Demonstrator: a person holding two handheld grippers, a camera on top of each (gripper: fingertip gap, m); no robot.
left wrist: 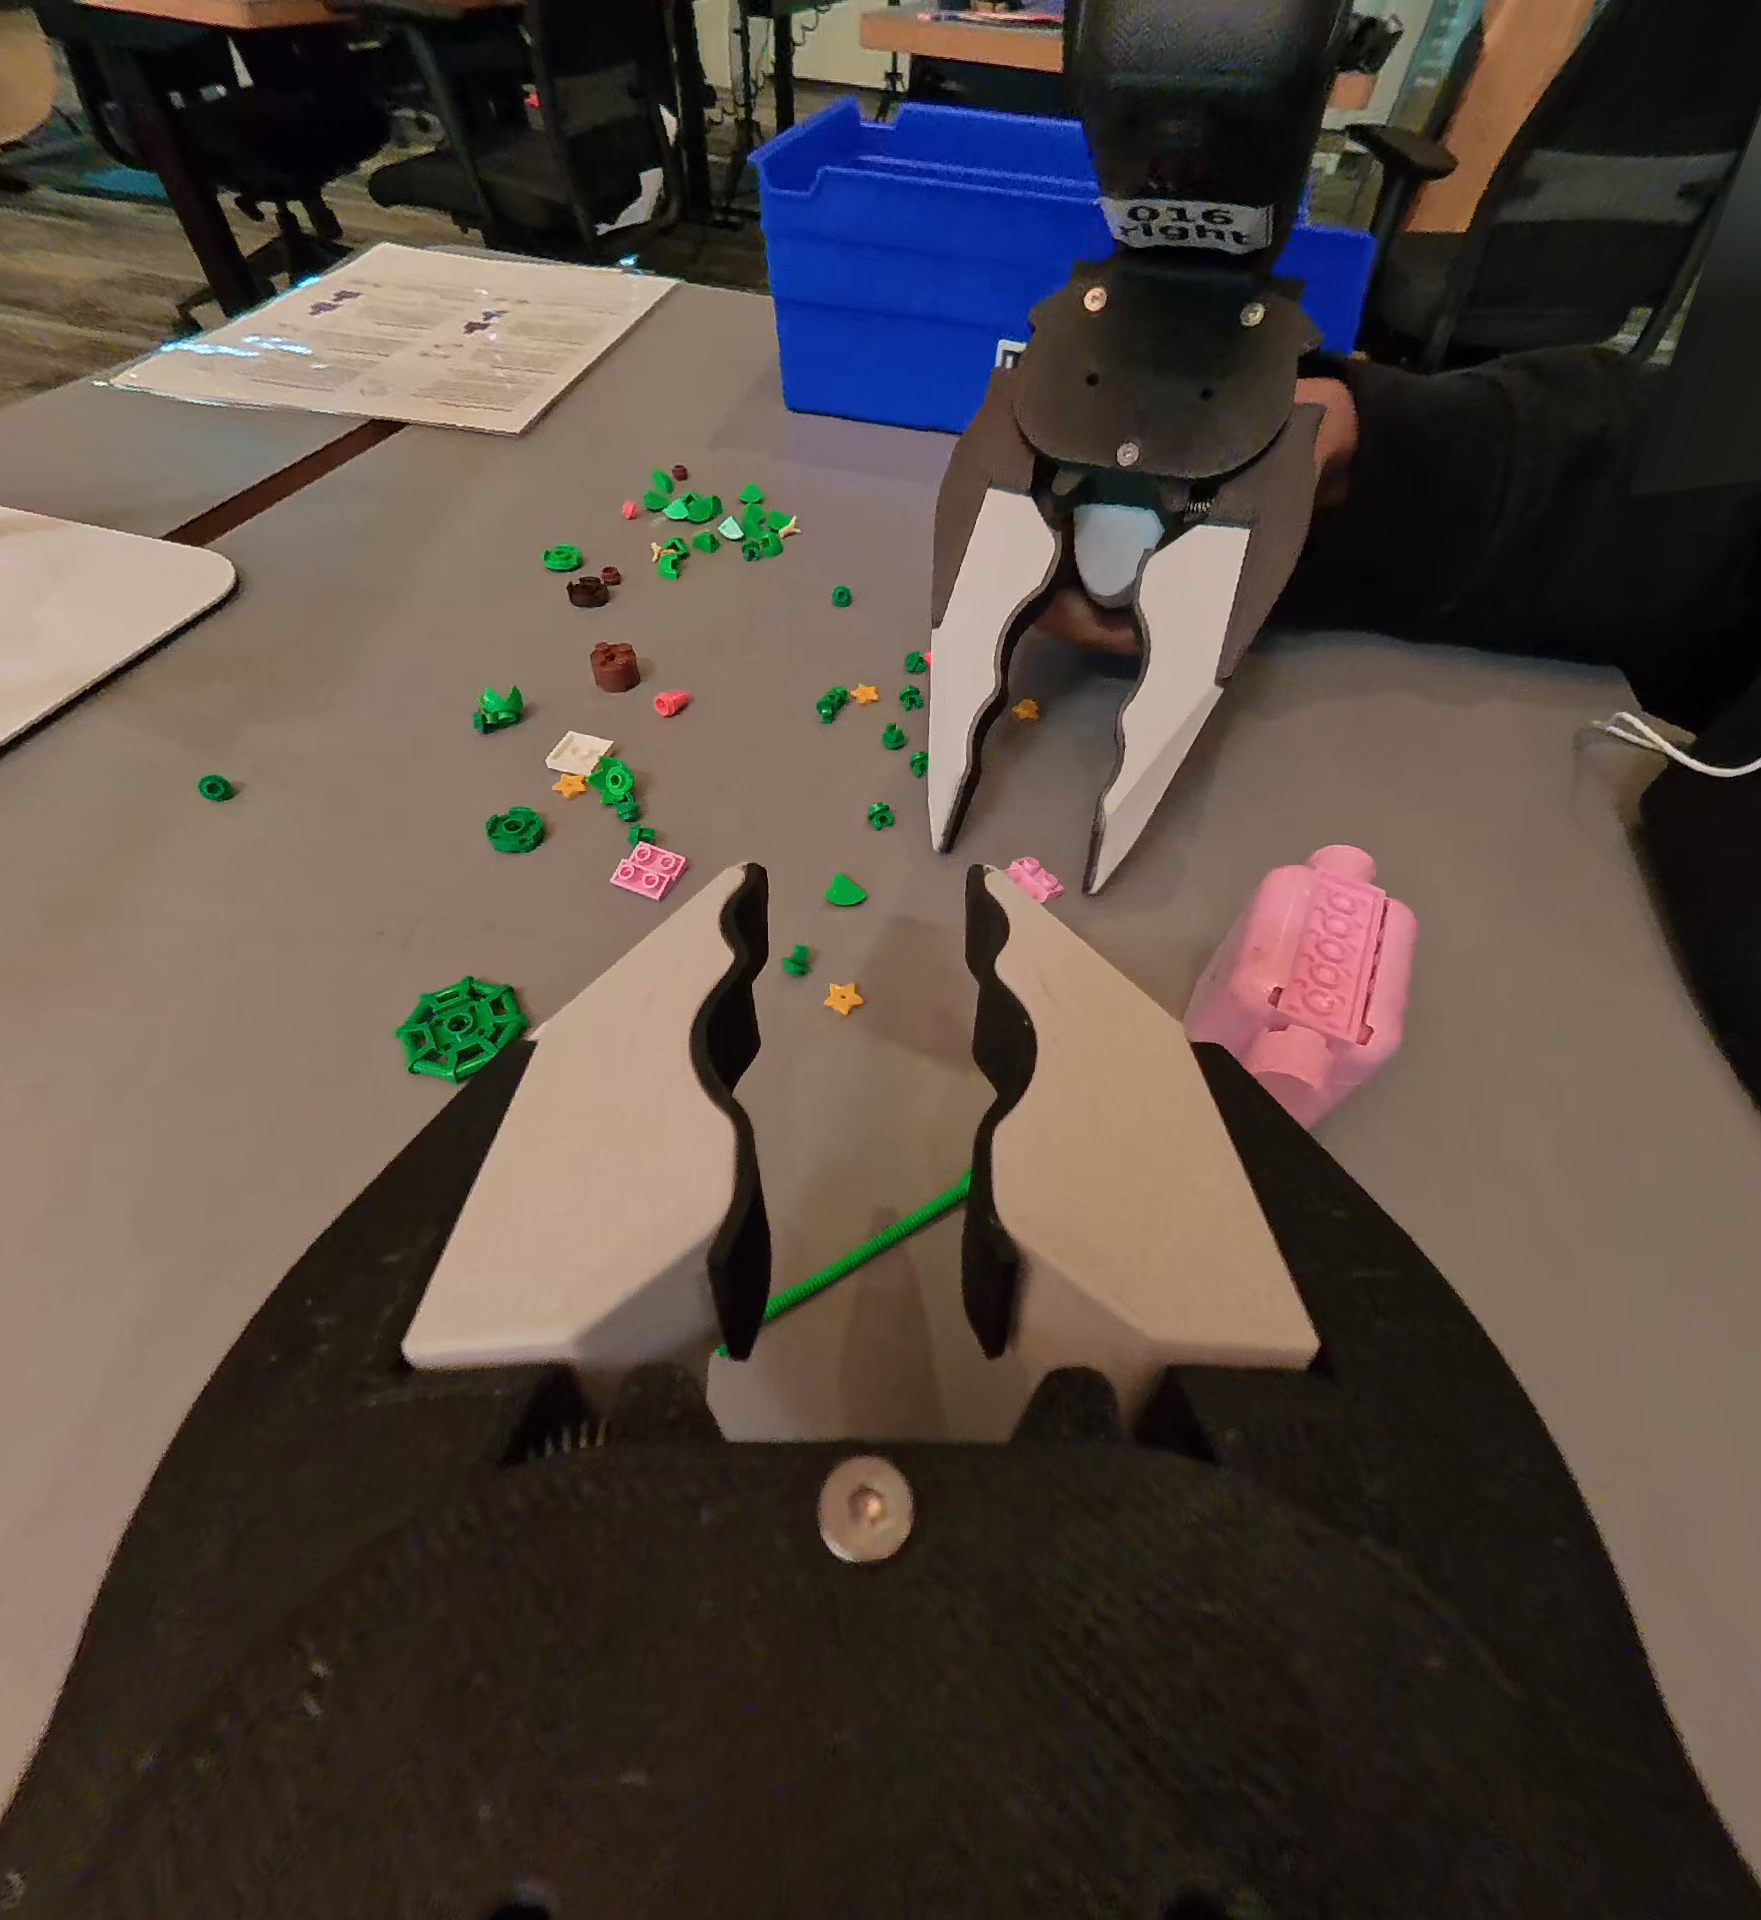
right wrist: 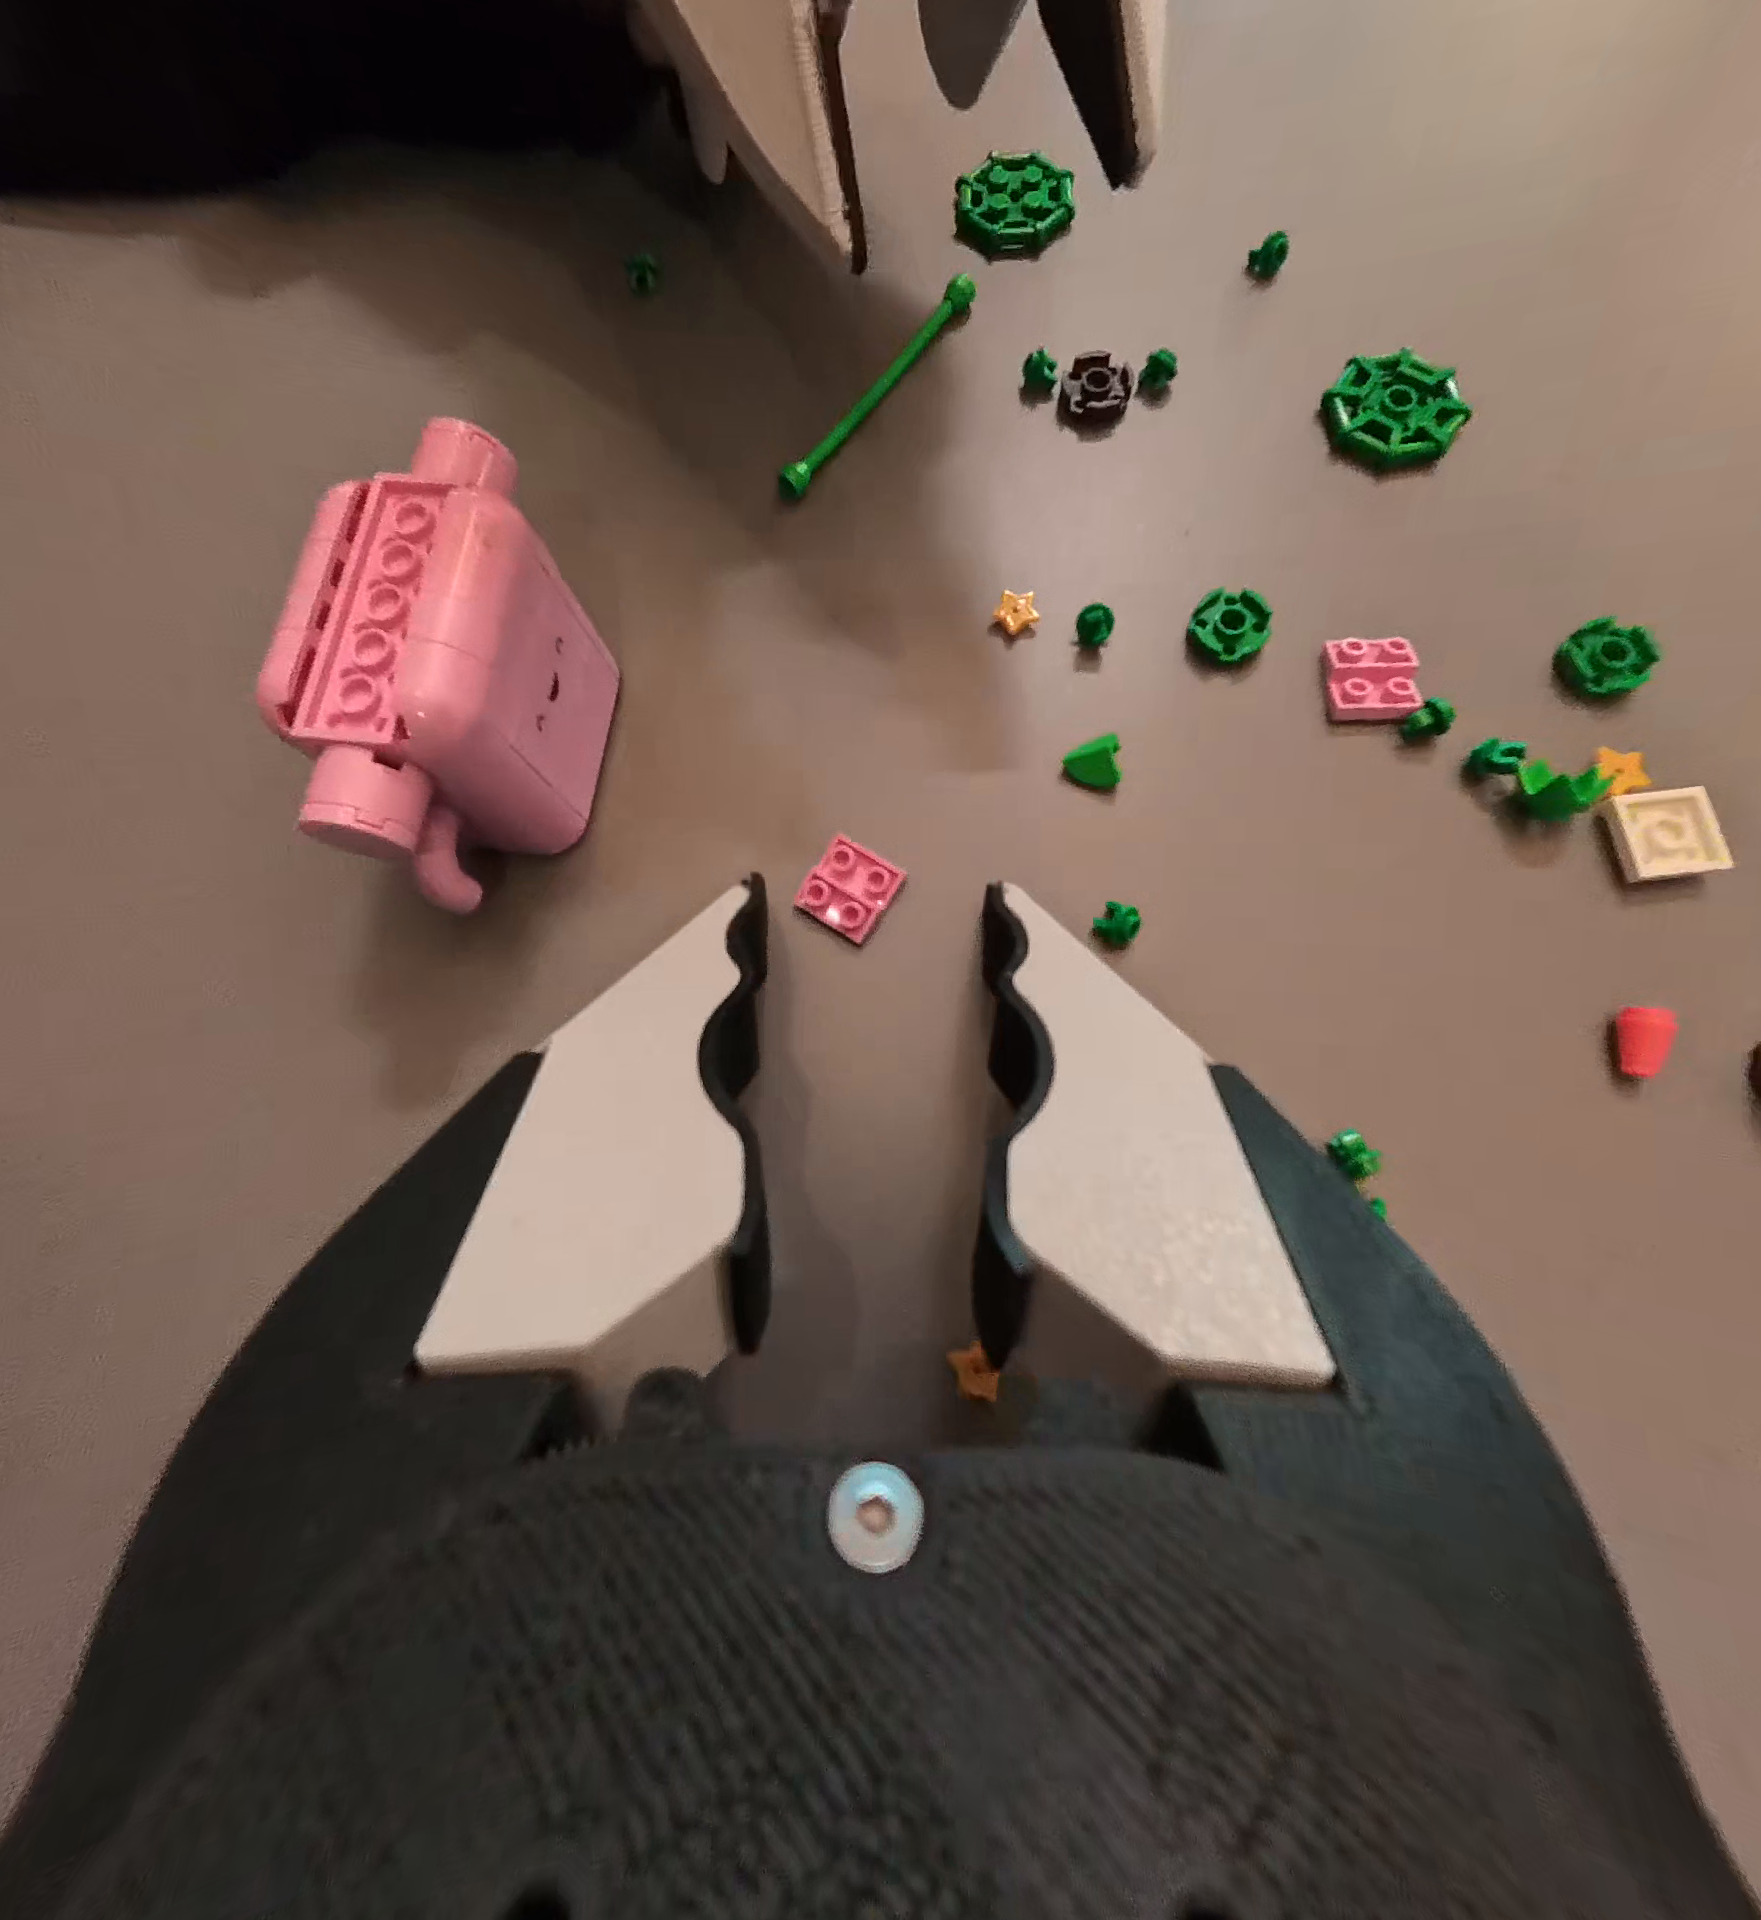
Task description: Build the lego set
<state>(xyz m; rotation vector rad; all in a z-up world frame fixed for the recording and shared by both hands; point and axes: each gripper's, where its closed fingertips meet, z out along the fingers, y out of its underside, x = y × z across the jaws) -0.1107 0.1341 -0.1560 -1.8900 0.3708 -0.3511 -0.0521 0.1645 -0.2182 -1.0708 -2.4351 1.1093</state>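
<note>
My left gripper is open and empty, low over the grey table. A green rod lies under it between the fingers. My right gripper faces it, open and empty, and also shows in the left wrist view. A pink 2x2 plate lies just in front of its tips, also seen in the left wrist view. A pink pig-shaped body lies on its side to the left of it, also in the left wrist view. A second pink plate lies among scattered green pieces.
Green web discs, brown round bricks, gold stars, a white tile and a red cone are strewn about. A blue bin and an instruction sheet stand at the back. A sleeve is at the right. Some 10 cm of space lies between my two pairs of fingers. The red cone is about 11 cm from my right fingertips. It is also in sight in the left wrist view.
</note>
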